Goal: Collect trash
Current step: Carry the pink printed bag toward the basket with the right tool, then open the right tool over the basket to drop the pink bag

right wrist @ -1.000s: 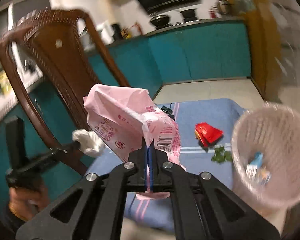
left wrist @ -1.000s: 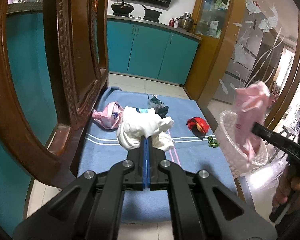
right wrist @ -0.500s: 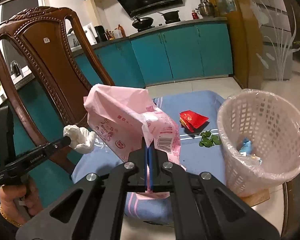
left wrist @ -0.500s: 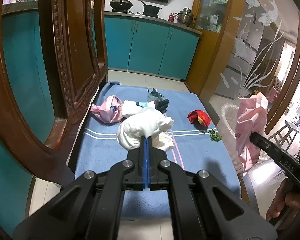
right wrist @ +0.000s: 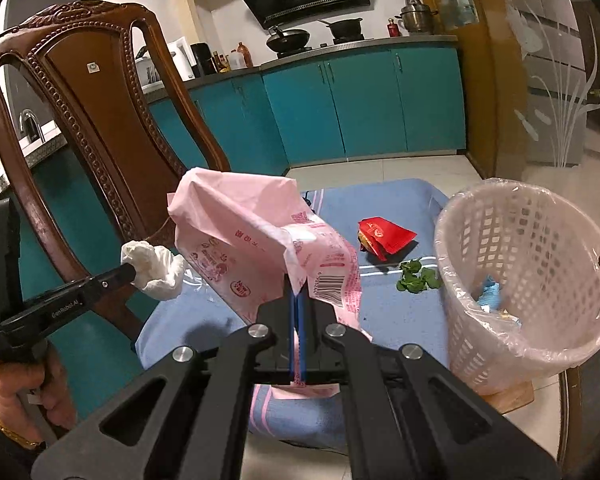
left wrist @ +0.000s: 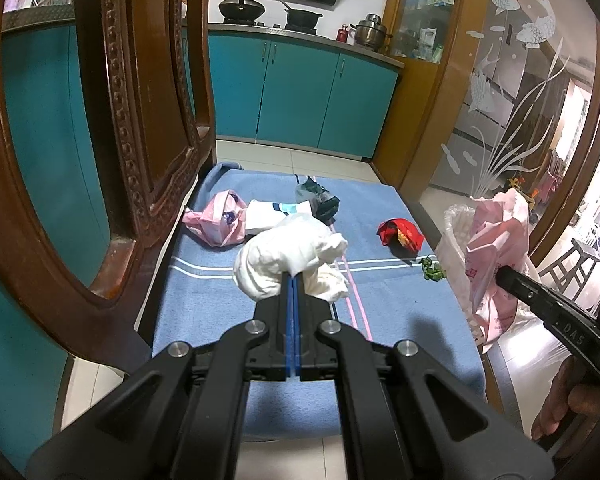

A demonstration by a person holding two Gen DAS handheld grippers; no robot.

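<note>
My left gripper [left wrist: 293, 276] is shut on a crumpled white tissue wad [left wrist: 284, 258] and holds it above the blue cloth [left wrist: 204, 308]; the wad also shows in the right wrist view [right wrist: 154, 264]. My right gripper [right wrist: 298, 294] is shut on a pink printed plastic bag [right wrist: 256, 248], held above the cloth, left of the white lattice trash basket [right wrist: 540, 248]. In the left wrist view the bag [left wrist: 490, 248] hangs in front of the basket [left wrist: 452, 224].
On the cloth lie a pink bag [left wrist: 220, 224], a white packet [left wrist: 268, 214], a dark wrapper [left wrist: 320, 202], a red wrapper [left wrist: 400, 234] and green leaves [left wrist: 432, 270]. A carved wooden chair back [left wrist: 140, 120] stands at the left. The basket holds a blue scrap [right wrist: 490, 294].
My right gripper has moved the pink bag down from above the basket and now holds it left of the basket. My left gripper holds the tissue wad almost still.
</note>
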